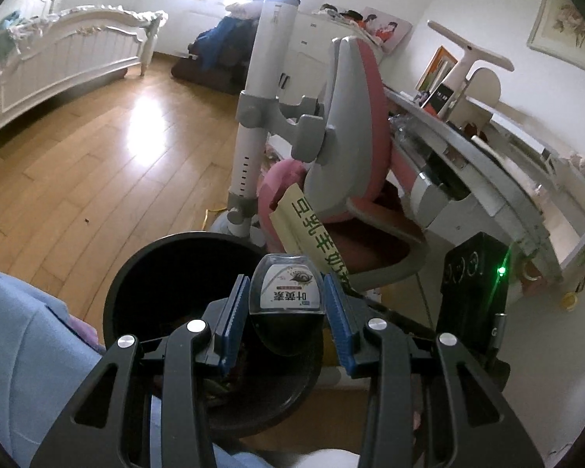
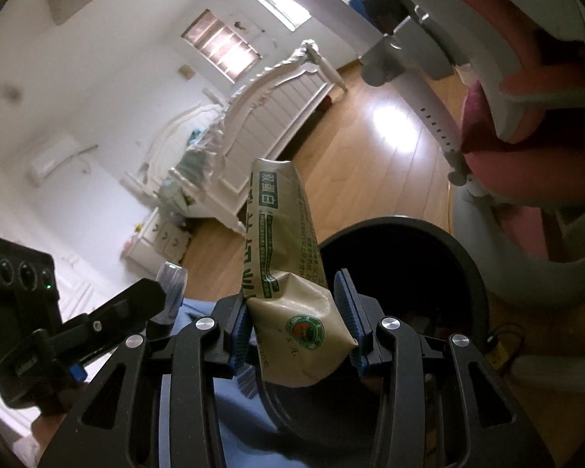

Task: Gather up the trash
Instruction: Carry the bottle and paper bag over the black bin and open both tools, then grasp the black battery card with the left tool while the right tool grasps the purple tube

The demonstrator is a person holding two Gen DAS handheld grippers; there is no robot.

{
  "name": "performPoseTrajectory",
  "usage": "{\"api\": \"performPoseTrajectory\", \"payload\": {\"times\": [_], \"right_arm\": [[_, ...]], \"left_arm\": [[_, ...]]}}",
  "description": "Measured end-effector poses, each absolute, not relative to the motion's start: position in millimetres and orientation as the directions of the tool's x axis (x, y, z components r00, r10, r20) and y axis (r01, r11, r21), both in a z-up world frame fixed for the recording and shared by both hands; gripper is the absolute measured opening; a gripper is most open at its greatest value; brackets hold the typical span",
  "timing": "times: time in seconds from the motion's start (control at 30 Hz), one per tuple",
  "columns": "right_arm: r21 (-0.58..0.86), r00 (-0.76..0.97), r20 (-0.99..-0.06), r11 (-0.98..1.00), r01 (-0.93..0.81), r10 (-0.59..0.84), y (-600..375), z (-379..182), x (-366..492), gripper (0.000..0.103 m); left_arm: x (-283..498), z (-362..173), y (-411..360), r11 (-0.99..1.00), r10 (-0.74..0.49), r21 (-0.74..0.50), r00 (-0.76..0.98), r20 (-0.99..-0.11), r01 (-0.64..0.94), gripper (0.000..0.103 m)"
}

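Gripping upright bottle (image 1: 286, 290) in L fingers (image 1: 236, 304), R fingers (image 2: 241, 321) pinch pouch (image 2: 288, 273) lengthwise-up.

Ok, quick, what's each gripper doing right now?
Left gripper: closed on a small bottle, over the bin.
Right gripper: closed on a crumpled packet, beside the bin.

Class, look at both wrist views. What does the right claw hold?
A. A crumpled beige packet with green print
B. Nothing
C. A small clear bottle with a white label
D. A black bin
A: the right claw is shut on the crumpled beige packet, above the black bin.
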State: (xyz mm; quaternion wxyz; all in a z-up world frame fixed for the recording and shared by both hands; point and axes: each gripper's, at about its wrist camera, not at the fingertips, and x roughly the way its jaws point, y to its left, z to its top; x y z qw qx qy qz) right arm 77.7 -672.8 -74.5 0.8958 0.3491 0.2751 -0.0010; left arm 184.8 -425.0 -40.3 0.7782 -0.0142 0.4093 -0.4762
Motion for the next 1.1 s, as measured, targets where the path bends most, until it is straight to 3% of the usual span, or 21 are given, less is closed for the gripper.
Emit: {"api": "performPoseTrajectory", "payload": {"times": [0.07,0.1,0.13,0.2,0.47,0.7,0.93,1.1], "right_arm": [[0.630,0.844,-0.499,0.751,0.199,0.195,-675,-77,82,0.050],[0.630,0.844,-0.501,0.749,0.204,0.191,-674,-76,81,0.060],[0.628,0.845,-0.503,0.748,0.212,0.183,-675,-77,82,0.065],[0.627,0.846,-0.503,0.749,0.215,0.179,-676,-78,82,0.070],[0.629,0.848,-0.487,0.758,0.173,0.211,-652,-61,70,0.074],[0.601,0.815,-0.482,0.798,0.040,0.322,-581,-29,64,0.074],[0.593,0.709,-0.522,0.799,-0.099,0.475,-484,-14,69,0.074],[0.562,0.615,-0.587,0.812,-0.158,0.526,-412,-17,76,0.074]], "left_arm": [[187,-42,-427,0.565,-0.736,-0.387,0.234,-0.635,0.728,0.041],[188,-42,-429,0.575,-0.727,-0.377,0.242,-0.643,0.726,0.050],[189,-42,-430,0.584,-0.721,-0.373,0.250,-0.647,0.721,0.068],[191,-38,-423,0.611,-0.714,-0.367,0.287,-0.639,0.702,0.083],[180,-7,-370,0.657,-0.692,-0.344,0.357,-0.627,0.670,0.084],[155,6,-259,0.789,-0.555,-0.239,0.490,-0.672,0.566,0.084],[137,-18,-148,0.863,-0.468,-0.256,0.502,-0.727,0.435,0.084],[132,-46,-116,0.858,-0.466,-0.270,0.441,-0.767,0.437,0.084]]}}
